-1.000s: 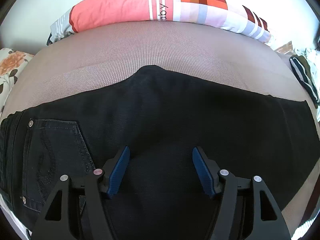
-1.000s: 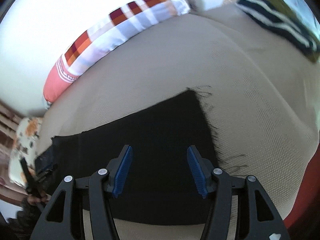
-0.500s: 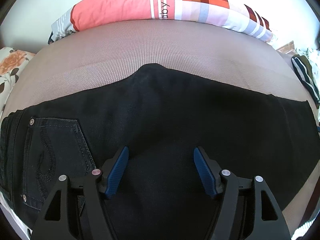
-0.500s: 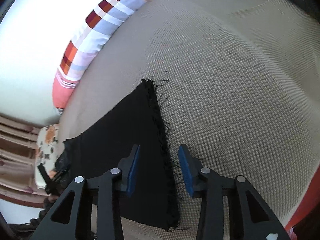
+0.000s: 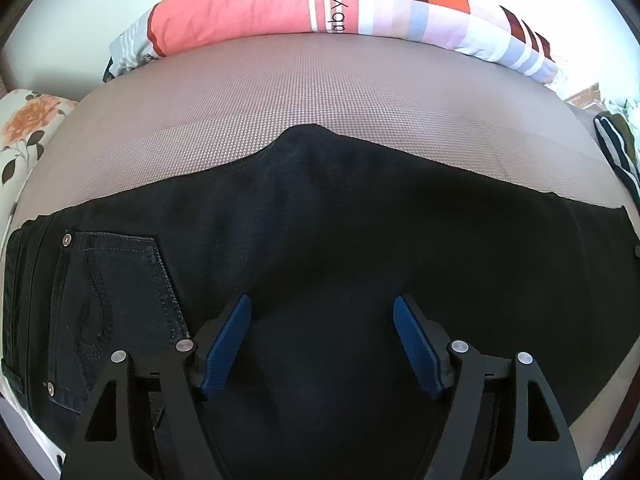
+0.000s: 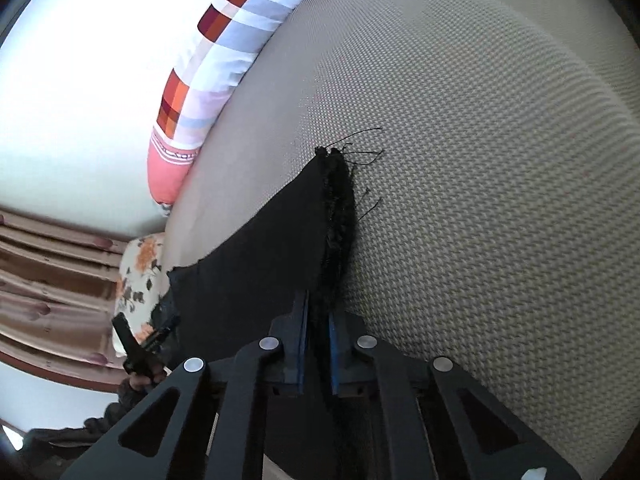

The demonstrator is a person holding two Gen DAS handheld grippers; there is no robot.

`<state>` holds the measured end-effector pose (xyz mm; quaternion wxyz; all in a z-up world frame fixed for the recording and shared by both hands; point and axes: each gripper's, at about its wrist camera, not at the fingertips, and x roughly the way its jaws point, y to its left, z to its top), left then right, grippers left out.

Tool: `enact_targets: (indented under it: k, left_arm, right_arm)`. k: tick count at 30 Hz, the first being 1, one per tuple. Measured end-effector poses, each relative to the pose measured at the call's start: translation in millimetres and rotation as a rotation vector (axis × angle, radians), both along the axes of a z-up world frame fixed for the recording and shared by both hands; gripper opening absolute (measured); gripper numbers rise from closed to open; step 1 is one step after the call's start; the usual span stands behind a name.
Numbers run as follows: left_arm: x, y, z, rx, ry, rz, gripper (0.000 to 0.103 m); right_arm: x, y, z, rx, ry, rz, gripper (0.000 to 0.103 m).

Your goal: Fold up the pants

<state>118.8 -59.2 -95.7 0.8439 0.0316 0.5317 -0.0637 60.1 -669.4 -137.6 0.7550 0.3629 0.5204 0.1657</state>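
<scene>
A patchwork pillow [image 5: 360, 4] lies along the mesh-covered mattress [image 5: 320, 92], a floral cushion [image 5: 24, 128] beside it

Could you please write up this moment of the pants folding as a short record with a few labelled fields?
garment: black pants, lying flat across the bed, back pocket facing up
surface: beige textured mattress
left gripper: open, jaws have just been widening, poised over the middle of the pants, nothing pinched
right gripper: jaws have just closed, shut on the frayed hem of the leg
background: pink and checked pillow at the far edge; floral cushion to one side
fold status: not yet folded
</scene>
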Motion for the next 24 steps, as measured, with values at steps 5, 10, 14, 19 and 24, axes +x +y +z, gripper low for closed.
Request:
enact_targets:
  k: [5,10,14,19,24]
  left_arm:
    - [-1.1,-0.5,-1.1,0.002,-0.004,0.002,0.076]
    - [-0.9,-0.7,-1.5,0.001,-0.012,-0.001,0.076]
    - [-2.0,0.0,-1.9,-0.003,-0.017,-0.005,0.076]
    - [-4.8,-0.2,-0.7,-0.012,-0.015,-0.010,0.076]
    - [-9.9,5.6,7.4,-0.049,-0.028,-0.024,0.076]
  right_arm:
    - [-1.5,11.7,3.2,-0.026,-0.024,-0.029,0.007]
    - [-8.9,23.0,16.1,-0.085,-0.029,-0.086,0.007]
    - [-15.7,35.6,33.4,-0.065,-0.049,-0.117,0.007]
    - [-16.9,65.0,55.5,-0.019,-0.067,-0.130,0.007]
    - [-4.3,109.6,75.4,-0.003,-0.085,-0.085,0.007]
